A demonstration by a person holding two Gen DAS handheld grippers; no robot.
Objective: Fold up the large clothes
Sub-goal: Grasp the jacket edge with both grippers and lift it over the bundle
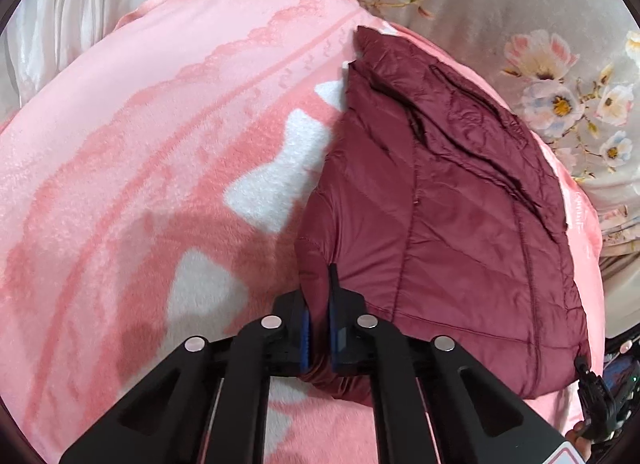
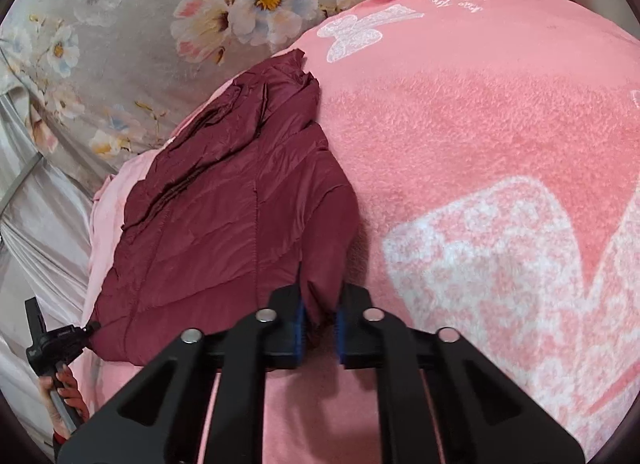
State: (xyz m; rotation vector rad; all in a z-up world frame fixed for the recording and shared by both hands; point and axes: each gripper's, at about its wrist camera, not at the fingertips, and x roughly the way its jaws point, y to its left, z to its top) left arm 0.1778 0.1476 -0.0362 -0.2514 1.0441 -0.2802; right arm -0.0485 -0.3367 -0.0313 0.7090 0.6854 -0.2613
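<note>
Puffy quilted maroon jacket (image 1: 440,204) on a fuzzy pink blanket (image 1: 140,144); left gripper (image 1: 318,338) and right gripper (image 2: 320,334) jaws both pinched onto its near edge.

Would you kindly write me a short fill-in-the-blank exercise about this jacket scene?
1. The jacket is dark ____ in colour.
2. It lies on a ____ blanket with white shapes.
3. Both the left tongs and the right tongs are shut on the ____.
4. The grey sheet beyond the blanket is printed with ____.

Missing words: red; pink; jacket; flowers
</note>
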